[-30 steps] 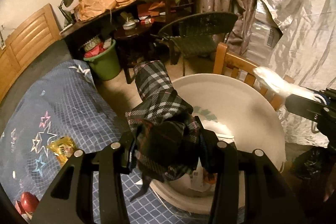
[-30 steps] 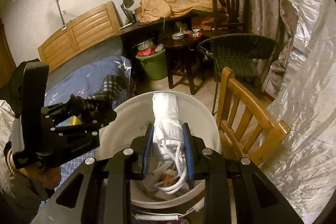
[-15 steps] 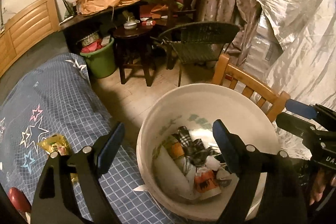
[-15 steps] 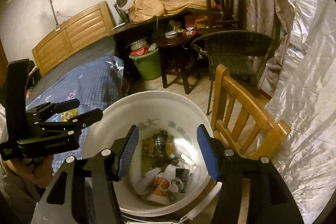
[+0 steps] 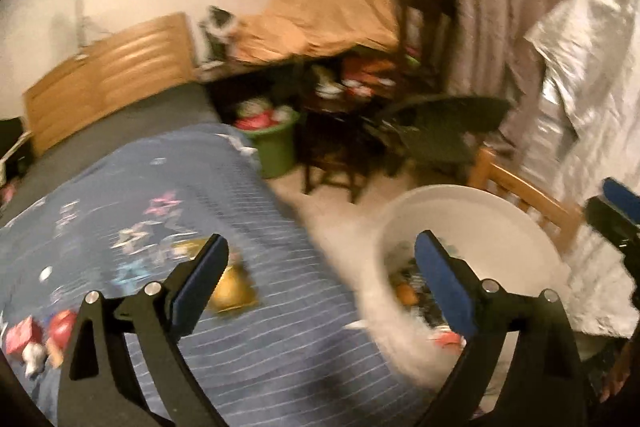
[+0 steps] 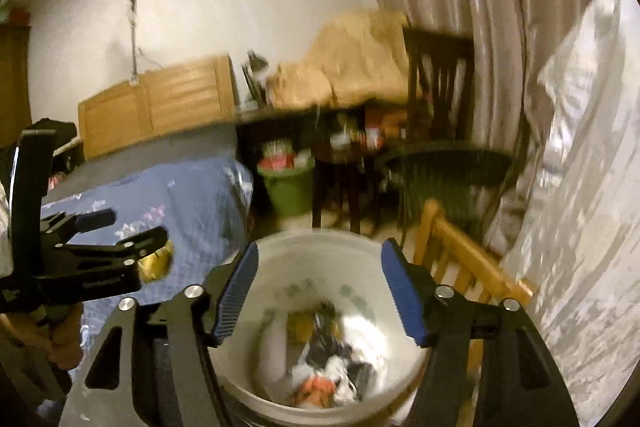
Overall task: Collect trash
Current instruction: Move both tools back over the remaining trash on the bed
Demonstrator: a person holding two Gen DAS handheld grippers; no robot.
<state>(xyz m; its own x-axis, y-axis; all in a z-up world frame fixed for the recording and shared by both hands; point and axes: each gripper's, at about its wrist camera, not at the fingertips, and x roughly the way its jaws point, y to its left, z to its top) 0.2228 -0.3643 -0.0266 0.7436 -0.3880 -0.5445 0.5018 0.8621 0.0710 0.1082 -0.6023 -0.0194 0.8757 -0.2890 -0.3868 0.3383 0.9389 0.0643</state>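
Blue star-patterned bedspread (image 5: 280, 327), beneath left tongs (image 5: 320, 279). Round white plastic bucket (image 6: 316, 247) of mixed trash (image 6: 336, 367), beneath right tongs (image 6: 320, 291). Crinkled gold foil wrapper (image 5: 232, 291) on bedspread, beside left tongs' left finger. Both tongs released, empty.

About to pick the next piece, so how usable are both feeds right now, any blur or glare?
Left wrist view: heavy motion smear over the blue quilted bedspread and white plastic bucket; gripper fingers sharp.
Right wrist view: milder blur, bucket contents smeared, silvery sheet glaring.
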